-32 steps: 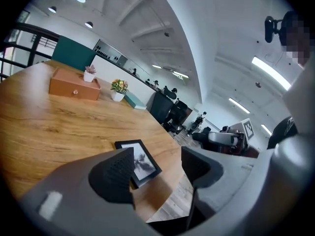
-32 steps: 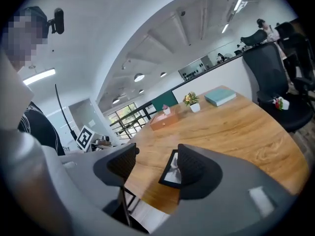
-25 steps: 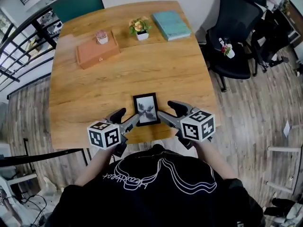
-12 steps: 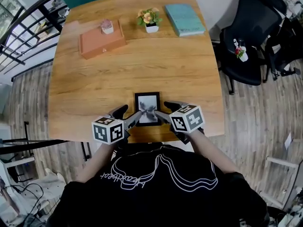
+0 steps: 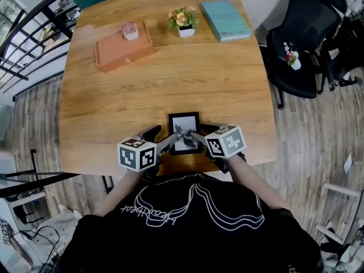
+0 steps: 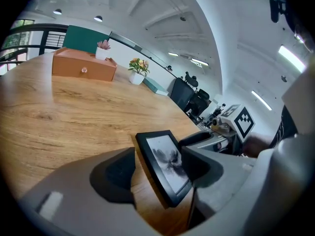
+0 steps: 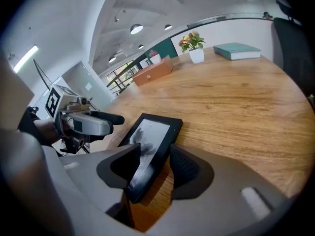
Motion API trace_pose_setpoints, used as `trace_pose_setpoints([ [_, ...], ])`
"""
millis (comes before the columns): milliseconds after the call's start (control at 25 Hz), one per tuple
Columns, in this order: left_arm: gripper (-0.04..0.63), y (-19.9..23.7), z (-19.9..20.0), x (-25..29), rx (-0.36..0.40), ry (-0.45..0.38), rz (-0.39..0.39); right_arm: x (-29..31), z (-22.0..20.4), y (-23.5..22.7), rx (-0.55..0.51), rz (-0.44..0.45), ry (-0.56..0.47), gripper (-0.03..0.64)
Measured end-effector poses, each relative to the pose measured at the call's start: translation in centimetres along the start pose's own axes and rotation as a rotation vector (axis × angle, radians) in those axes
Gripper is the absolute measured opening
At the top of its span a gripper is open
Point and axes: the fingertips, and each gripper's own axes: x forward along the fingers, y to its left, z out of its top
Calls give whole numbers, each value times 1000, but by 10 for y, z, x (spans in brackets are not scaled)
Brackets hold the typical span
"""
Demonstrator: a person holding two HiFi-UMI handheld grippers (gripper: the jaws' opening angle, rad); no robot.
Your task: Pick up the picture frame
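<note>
On light wooden table [image 5: 159,84], black rectangular picture frame [image 5: 184,132] between left gripper [image 5: 165,135] and right gripper [image 5: 199,132]. Left jaws apart astride its left edge. Right jaws just closing round its right edge, seemingly not pressing yet. Well ahead: orange wooden box [image 5: 123,51], white-potted flowers [image 5: 183,21], teal book [image 5: 227,19].

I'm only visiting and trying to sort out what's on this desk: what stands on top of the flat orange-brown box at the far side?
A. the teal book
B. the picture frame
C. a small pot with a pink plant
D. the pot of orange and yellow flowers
C: the small pot with the pink plant stands on the orange-brown box, while the other flower pot, the teal book and the picture frame rest on the table itself.
</note>
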Motion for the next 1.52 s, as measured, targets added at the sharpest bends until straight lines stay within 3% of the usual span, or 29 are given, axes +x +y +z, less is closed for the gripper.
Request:
trace_pose_setpoints([
  [240,282,4,-3,6,-3,5,-23,7,-4,-4,-12,-60,29,199],
  [360,282,4,-4,8,-7,4,-31,7,-3,-10,-23,-102,29,154],
  [560,282,2,-9,8,-21,-2,-48,6,-3,-12,28,-121,10,141],
  [920,282,1,-15,11,-24,2,-60,3,0,-19,158,-97,-27,121],
  [1520,273,-6,-20,22,-14,58,-80,3,2,-23,359,69,-61,103],
])
